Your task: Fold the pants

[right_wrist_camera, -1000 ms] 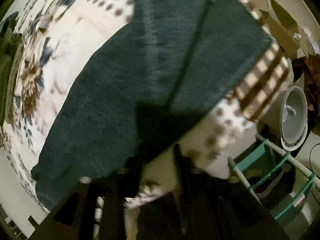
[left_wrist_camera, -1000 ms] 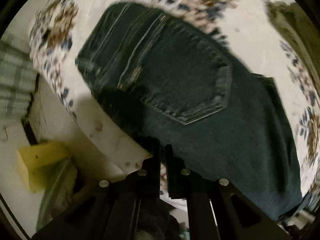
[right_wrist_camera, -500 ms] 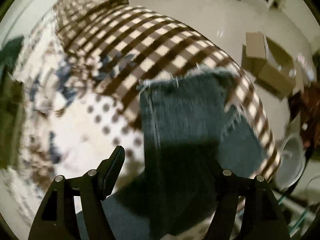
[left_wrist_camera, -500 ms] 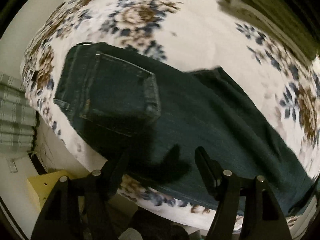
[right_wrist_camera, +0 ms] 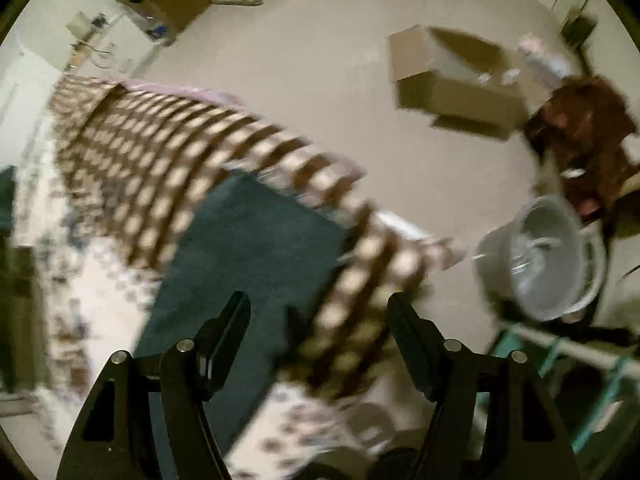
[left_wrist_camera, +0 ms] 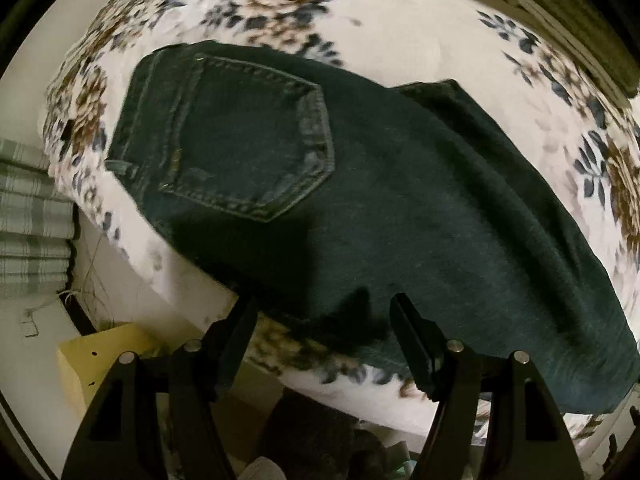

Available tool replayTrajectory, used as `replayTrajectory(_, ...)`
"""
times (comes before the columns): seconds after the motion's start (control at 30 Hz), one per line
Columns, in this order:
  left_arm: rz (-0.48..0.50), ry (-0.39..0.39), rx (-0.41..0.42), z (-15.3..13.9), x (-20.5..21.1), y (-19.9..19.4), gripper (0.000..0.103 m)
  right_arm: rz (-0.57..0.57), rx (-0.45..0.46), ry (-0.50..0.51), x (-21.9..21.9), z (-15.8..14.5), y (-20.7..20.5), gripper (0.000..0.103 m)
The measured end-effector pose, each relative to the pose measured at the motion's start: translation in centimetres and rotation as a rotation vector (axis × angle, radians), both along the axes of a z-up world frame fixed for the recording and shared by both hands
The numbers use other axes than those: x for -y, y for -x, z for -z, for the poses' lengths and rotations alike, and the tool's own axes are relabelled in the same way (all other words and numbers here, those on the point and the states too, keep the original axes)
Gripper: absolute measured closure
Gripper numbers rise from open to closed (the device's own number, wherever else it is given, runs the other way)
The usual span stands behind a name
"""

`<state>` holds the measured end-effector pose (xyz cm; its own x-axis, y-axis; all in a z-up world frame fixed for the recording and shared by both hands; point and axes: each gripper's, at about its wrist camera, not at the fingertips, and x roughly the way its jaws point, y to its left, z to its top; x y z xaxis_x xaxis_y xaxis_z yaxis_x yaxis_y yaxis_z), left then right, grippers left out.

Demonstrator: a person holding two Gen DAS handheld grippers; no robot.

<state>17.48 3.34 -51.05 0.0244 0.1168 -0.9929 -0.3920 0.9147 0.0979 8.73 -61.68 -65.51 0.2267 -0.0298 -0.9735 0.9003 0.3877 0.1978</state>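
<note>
Dark blue jeans lie flat on a floral bedspread, waistband and back pocket at the left, legs running right. My left gripper is open and empty, just above the jeans' near edge at the bed's side. In the right wrist view the leg end of the jeans lies by the bed's corner on a brown checked border. My right gripper is open and empty, above the leg end. This view is blurred.
A yellow box and a green plaid cloth sit below the bed's left side. On the floor by the bed's corner are cardboard boxes, a white bucket, a teal rack and a dark red cloth.
Both grippers have opened and let go of the jeans, then pulled back. The jeans now lie flat on the bed. The right gripper has swung toward the leg end and the floor.
</note>
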Motion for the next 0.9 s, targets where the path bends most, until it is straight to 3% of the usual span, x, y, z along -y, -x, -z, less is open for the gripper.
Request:
replayTrajectory(0.1, -0.034, -0.006, 0.003, -0.6, -1.8, 0.6, 0.036, -0.089, -0.002, -0.079, -4.2, 1.3, -3.6, 0.030)
replayTrajectory(0.27, -0.143, -0.010, 0.057, -1.8, -7.1, 0.8, 0.036, -0.333, 0.013, -0.219, -15.8, 1.6, -7.9, 0.030)
replayTrajectory(0.4, -0.244, -0.021, 0.066, -0.8, -12.1, 0.1, 0.036, -0.387, 0.011, -0.392, -25.3, 3.2, -8.6, 0.030)
replayTrajectory(0.53, -0.342, 0.054, 0.065, 1.7, -16.5, -0.7, 0.036, -0.372, -0.026, -0.527, -33.3, 5.8, -8.4, 0.031)
replayTrajectory(0.57, -0.362, 0.074, 0.082, 2.2, -17.4, -0.7, 0.041, -0.356, -0.036, -0.539, -34.9, 6.5, -8.3, 0.037)
replayTrajectory(0.6, -0.375, 0.084, 0.106, 2.4, -18.1, -0.7, 0.067, -0.342, -0.042, -0.543, -36.0, 6.9, -8.2, 0.050)
replayTrajectory(0.63, -0.382, 0.086, 0.130, 2.6, -18.8, -0.8, 0.081, -0.327, -0.043, -0.549, -37.0, 7.4, -8.3, 0.059)
replayTrajectory(0.67, -0.379, 0.081, 0.125, 2.8, -19.2, -0.9, 0.087, -0.313, -0.051, -0.544, -38.1, 7.9, -8.4, 0.084)
replayTrajectory(0.7, -0.377, 0.092, 0.128, 3.0, -19.5, -1.0, 0.092, -0.298, -0.064, -0.529, -38.8, 8.5, -8.5, 0.094)
replayTrajectory(0.77, -0.377, 0.106, 0.156, 2.9, -19.9, -0.4, 0.095, -0.265, -0.086, -0.479, -40.0, 8.9, -8.3, 0.100)
replayTrajectory(0.9, -0.335, 0.119, 0.192, 1.3, -20.2, 1.3, 0.096, -0.279, -0.119, -0.420, -41.0, 7.4, -8.2, 0.101)
